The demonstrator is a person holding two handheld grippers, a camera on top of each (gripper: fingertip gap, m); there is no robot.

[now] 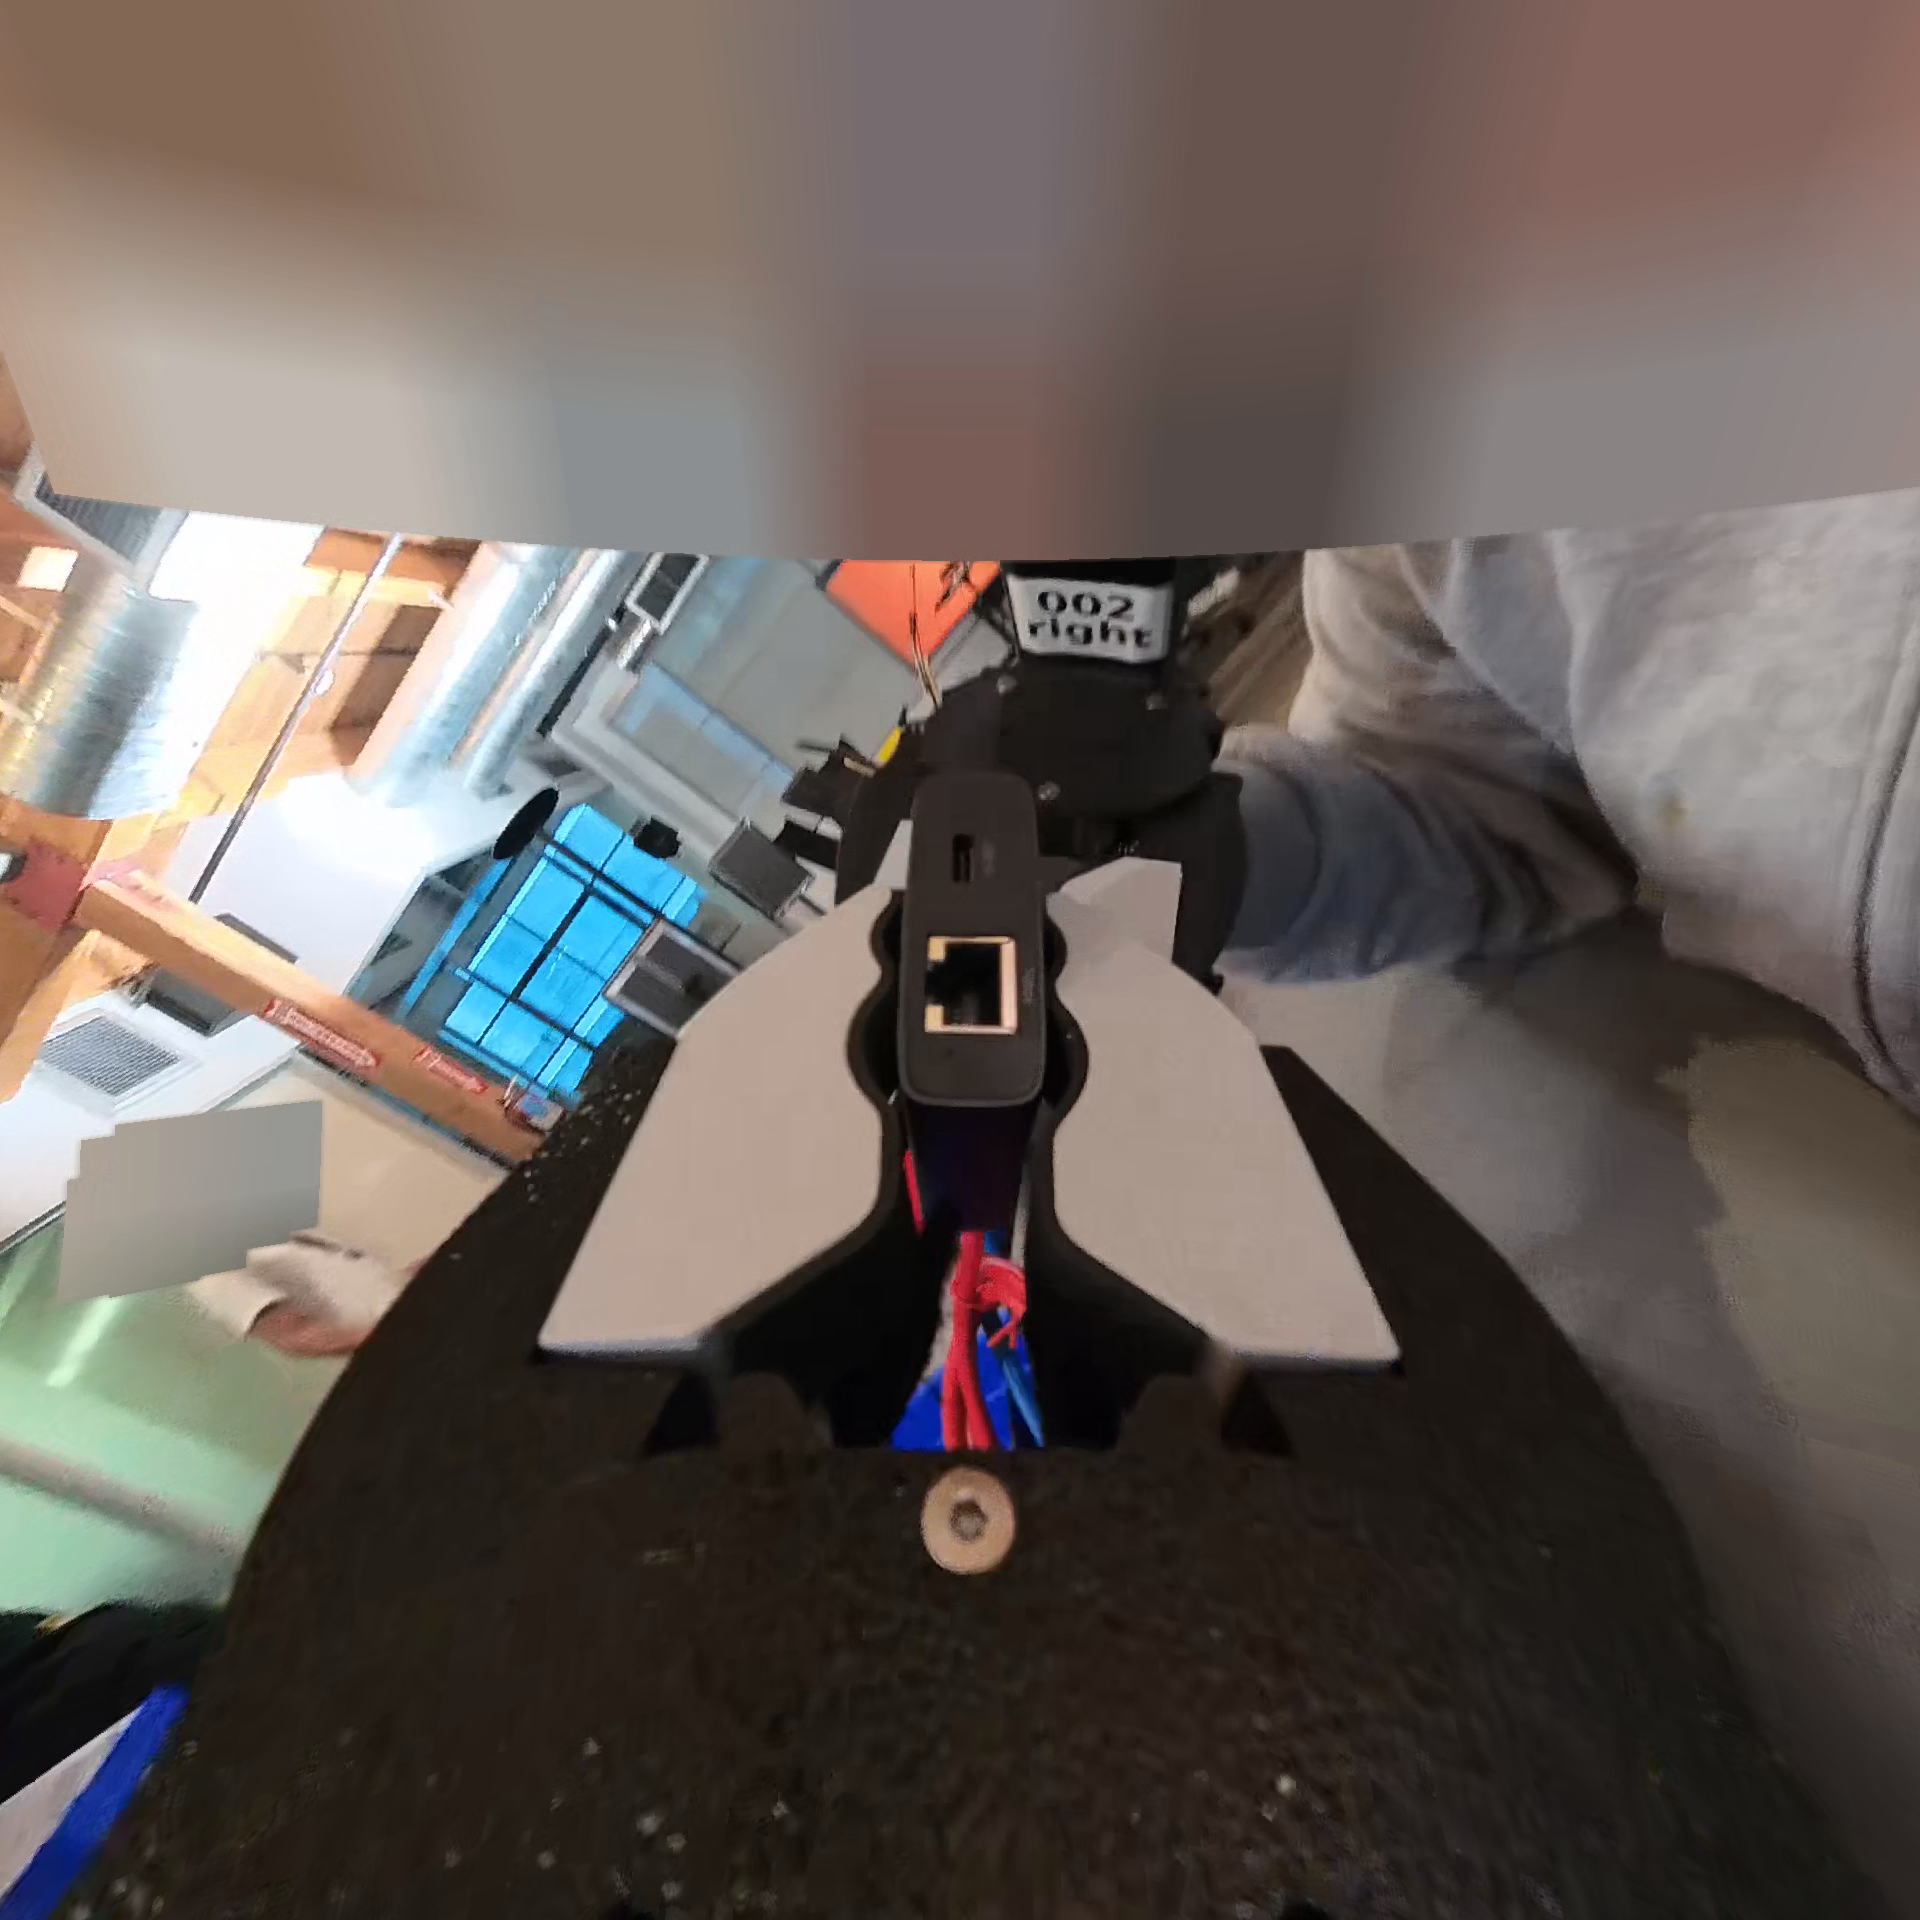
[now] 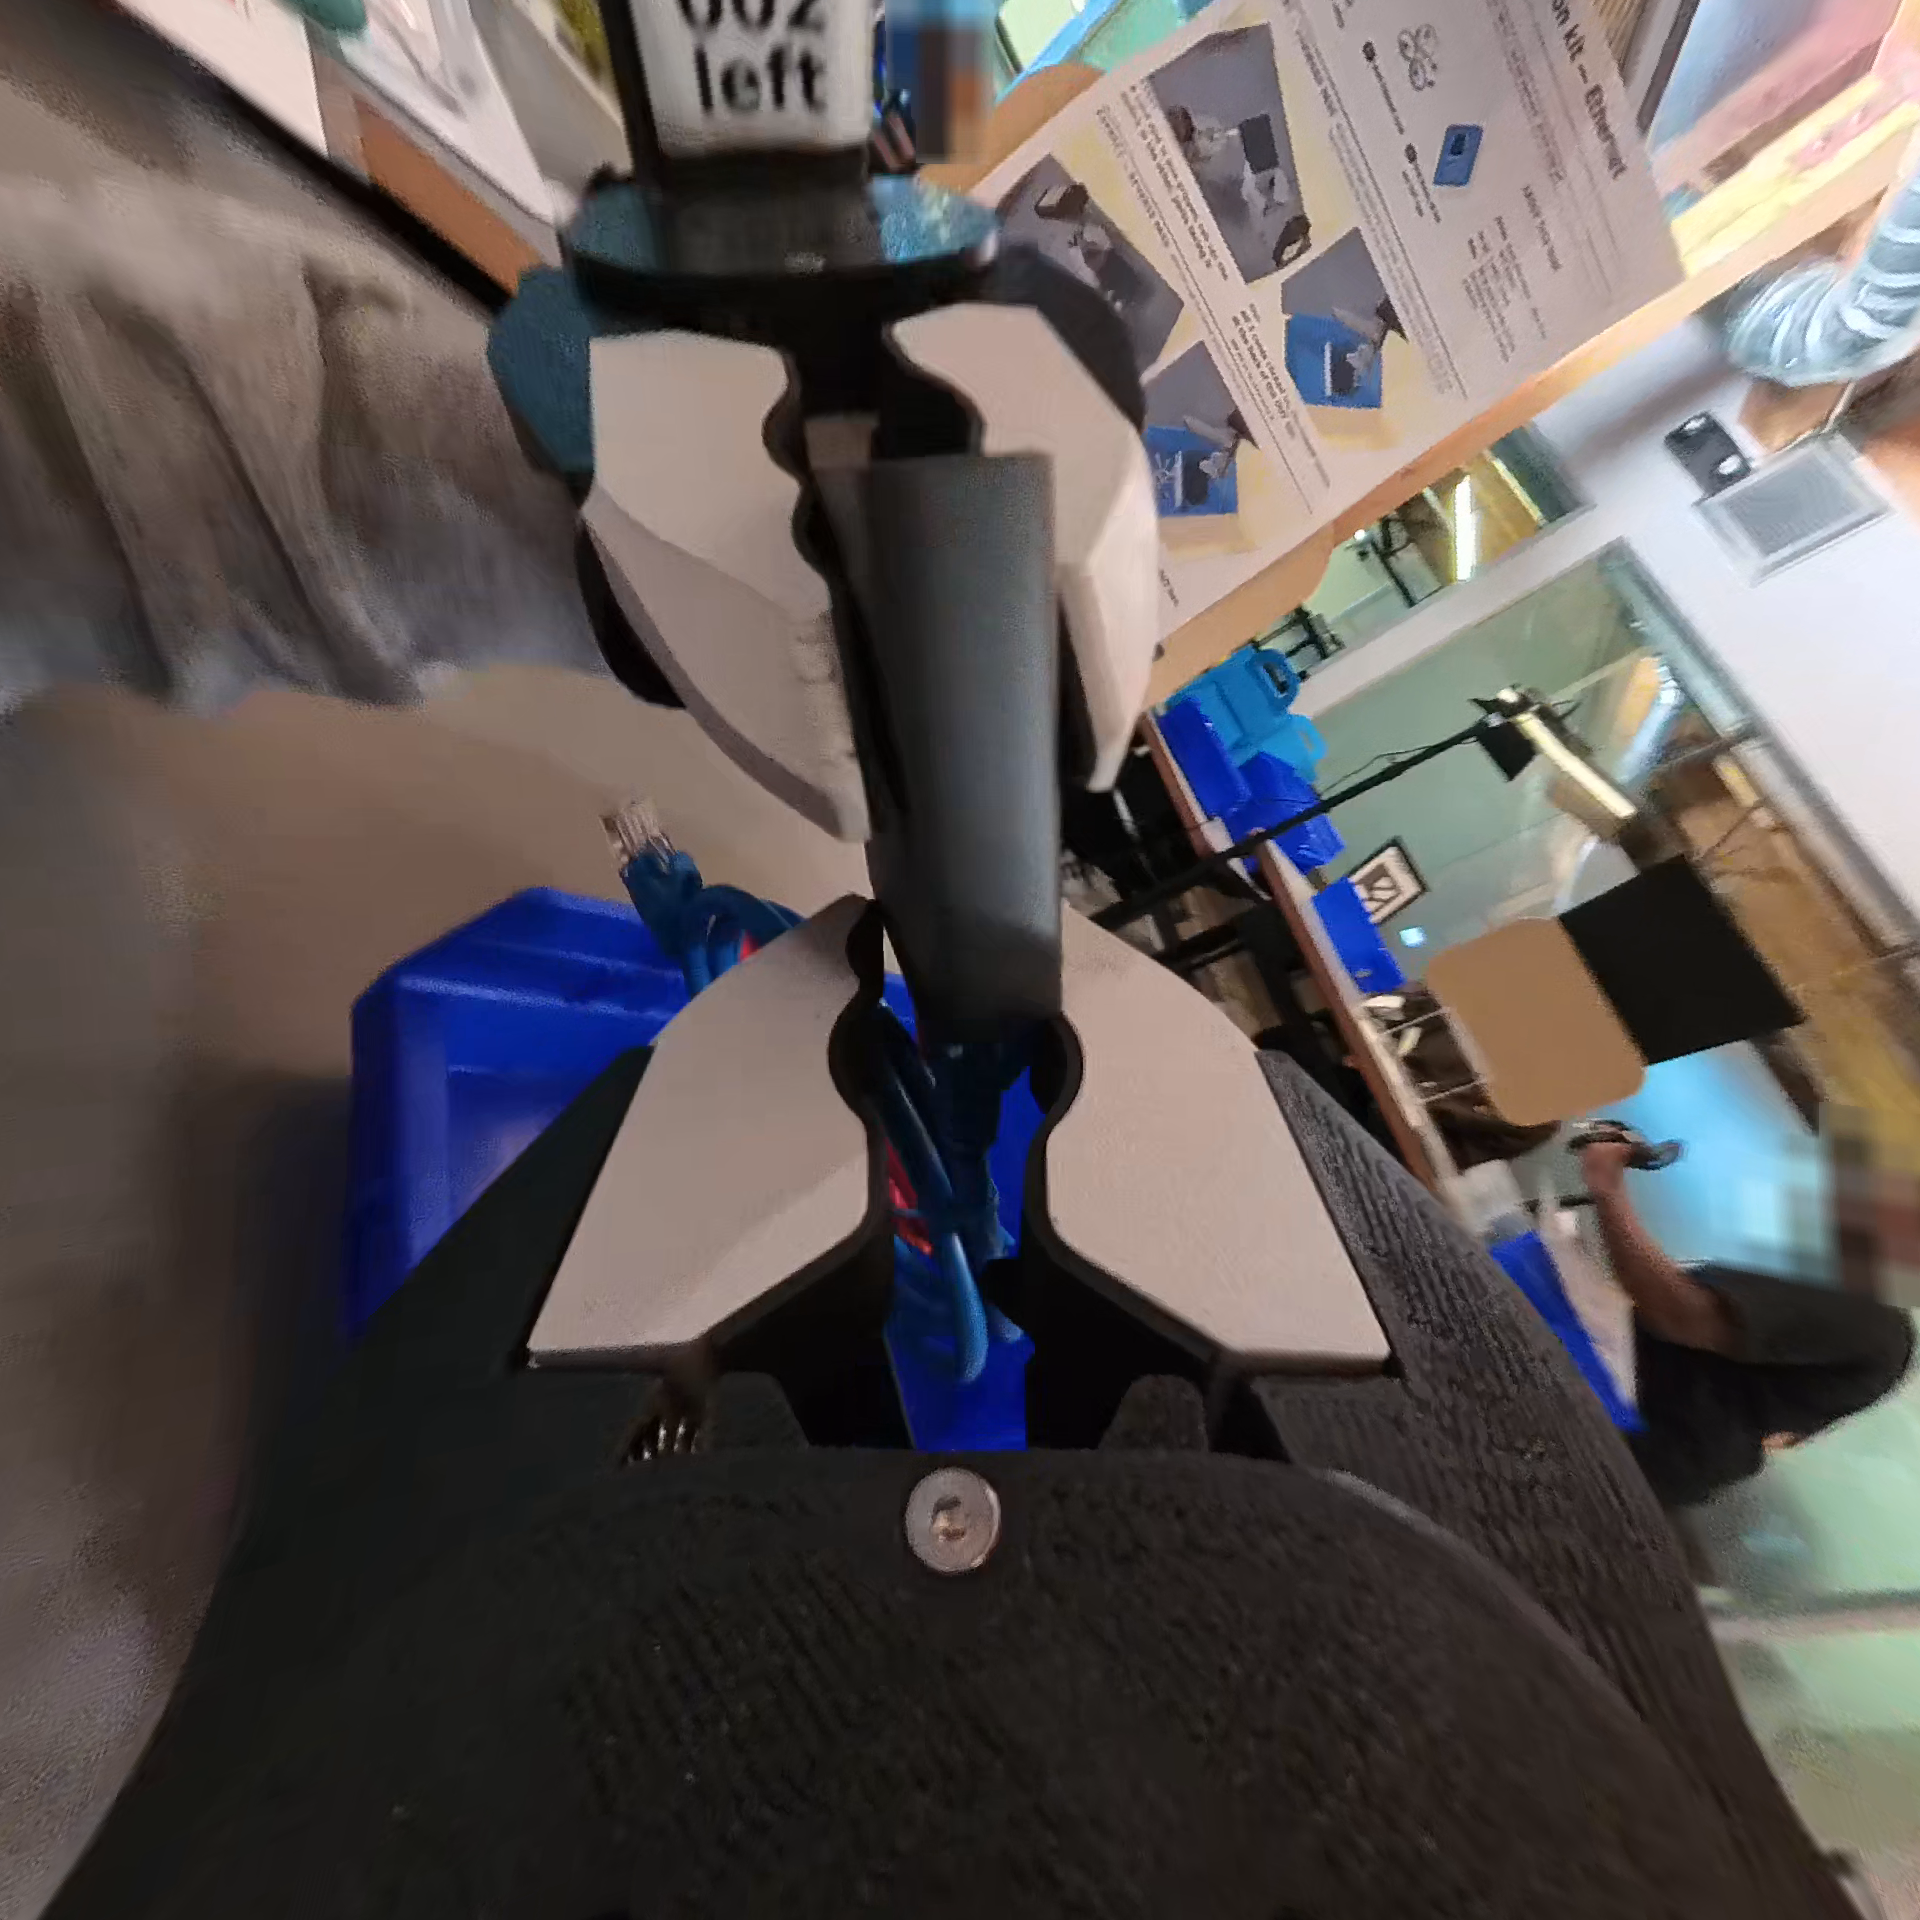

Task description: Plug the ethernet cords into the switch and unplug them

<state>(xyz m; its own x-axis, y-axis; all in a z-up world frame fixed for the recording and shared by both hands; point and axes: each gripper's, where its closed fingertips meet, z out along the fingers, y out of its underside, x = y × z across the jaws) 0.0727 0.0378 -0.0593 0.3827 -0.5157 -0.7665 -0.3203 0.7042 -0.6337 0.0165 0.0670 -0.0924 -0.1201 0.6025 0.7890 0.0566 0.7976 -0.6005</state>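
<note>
My left gripper (image 1: 971,914) is shut on a dark grey adapter (image 1: 971,831) whose network port (image 1: 971,982) faces the camera. My right gripper (image 2: 966,935) faces it and is shut on the other end of the same adapter (image 2: 961,675), so the adapter bridges the two. The left gripper (image 2: 966,800) shows at the top of the right wrist view. Below both hangs a blue bin (image 2: 488,1039) with tangled blue and red cables (image 1: 982,1340). A blue cable's clear plug (image 2: 634,831) sticks up from it.
A printed instruction sheet (image 2: 1351,239) lies on a wooden table edge. Blue bins (image 2: 1268,769) line a farther table. A grey sleeve (image 1: 1558,779) is close on the right. A person (image 2: 1745,1371) is off to the far side.
</note>
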